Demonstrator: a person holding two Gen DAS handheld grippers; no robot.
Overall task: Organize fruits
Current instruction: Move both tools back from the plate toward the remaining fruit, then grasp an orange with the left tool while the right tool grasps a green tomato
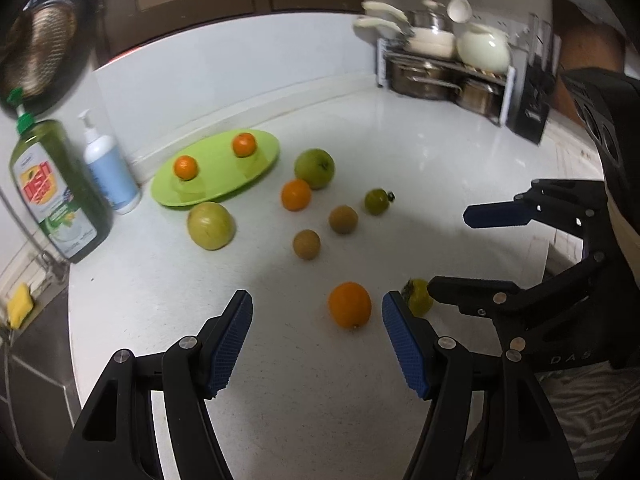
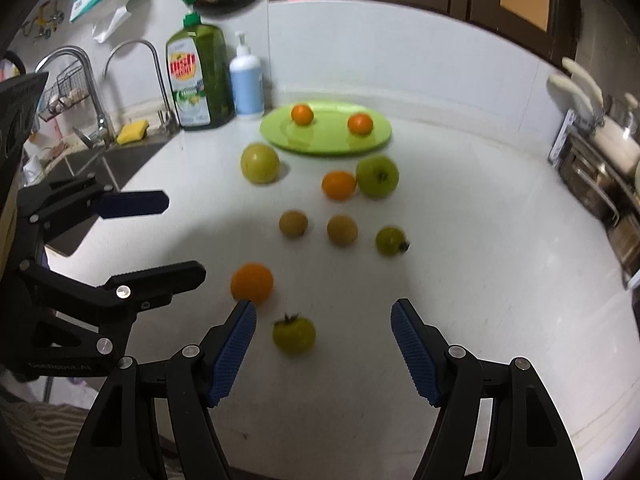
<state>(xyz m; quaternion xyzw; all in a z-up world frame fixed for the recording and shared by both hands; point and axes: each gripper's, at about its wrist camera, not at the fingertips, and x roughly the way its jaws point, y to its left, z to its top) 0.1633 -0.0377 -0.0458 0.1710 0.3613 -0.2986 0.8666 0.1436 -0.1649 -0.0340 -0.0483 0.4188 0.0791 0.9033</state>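
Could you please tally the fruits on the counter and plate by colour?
Orange fruits: 4, two on the green plate (first, second), two on the counter (third, fourth)
Green fruits: 4 ()
Brown fruits: 2 ()
Total: 10

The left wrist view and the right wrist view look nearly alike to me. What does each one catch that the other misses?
Only the left wrist view shows the white teapot and hanging ladle on the dish rack. Only the right wrist view shows the curved taps and the wire basket by the sink. Both share the green plate carrying two small oranges, loose fruit on the counter, the soap bottles, and both grippers, left gripper and right gripper, open.
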